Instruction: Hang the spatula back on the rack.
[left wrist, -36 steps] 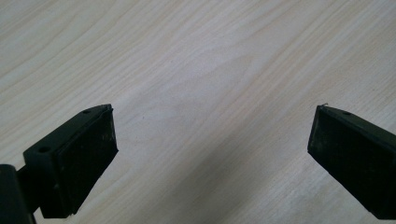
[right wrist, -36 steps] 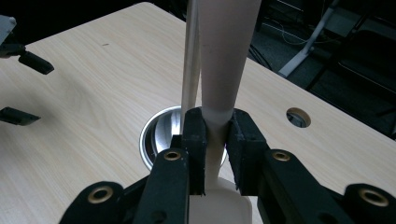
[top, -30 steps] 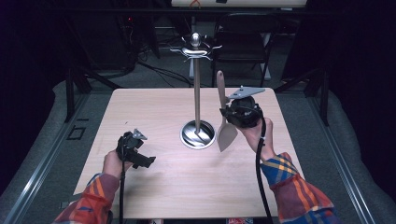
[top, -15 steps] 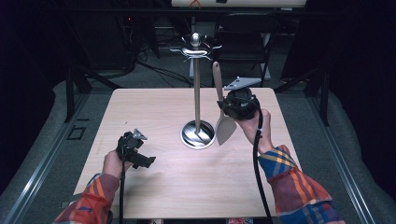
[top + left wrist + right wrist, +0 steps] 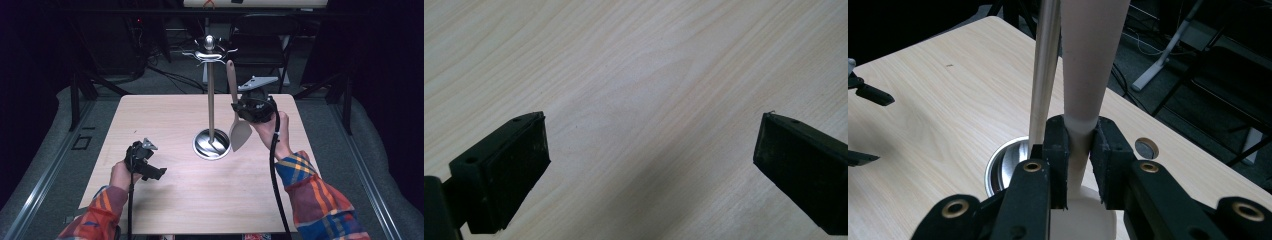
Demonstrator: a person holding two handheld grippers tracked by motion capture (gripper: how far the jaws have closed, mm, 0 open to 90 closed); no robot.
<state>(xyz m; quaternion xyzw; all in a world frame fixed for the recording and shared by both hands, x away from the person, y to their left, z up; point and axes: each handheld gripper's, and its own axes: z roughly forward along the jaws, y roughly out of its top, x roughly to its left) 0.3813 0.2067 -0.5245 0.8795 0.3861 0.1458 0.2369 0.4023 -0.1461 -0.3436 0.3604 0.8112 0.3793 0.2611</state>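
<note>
A beige spatula (image 5: pixel 240 134) hangs upright, blade down, just right of a metal utensil stand's pole (image 5: pixel 210 95). My right gripper (image 5: pixel 237 107) is shut on its neck, above the table. In the right gripper view the jaws clamp the narrow neck (image 5: pixel 1078 150), the handle (image 5: pixel 1089 55) rising beside the pole (image 5: pixel 1045 75). The stand's round base (image 5: pixel 212 145) sits at the table's centre, and its hooks (image 5: pixel 209 52) are at the top. My left gripper (image 5: pixel 148 165) rests at the front left. Its jaws stand wide apart over bare wood (image 5: pixel 644 100) with nothing between them.
The wooden table (image 5: pixel 165 120) has open room on its left half and along its front. A black chair (image 5: pixel 260 45) and cables lie on the floor beyond the far edge. Plaid sleeves (image 5: pixel 320 195) come in from the bottom.
My right gripper has raised the spatula and brought it slightly left, closer to the pole. The left gripper has not moved.
</note>
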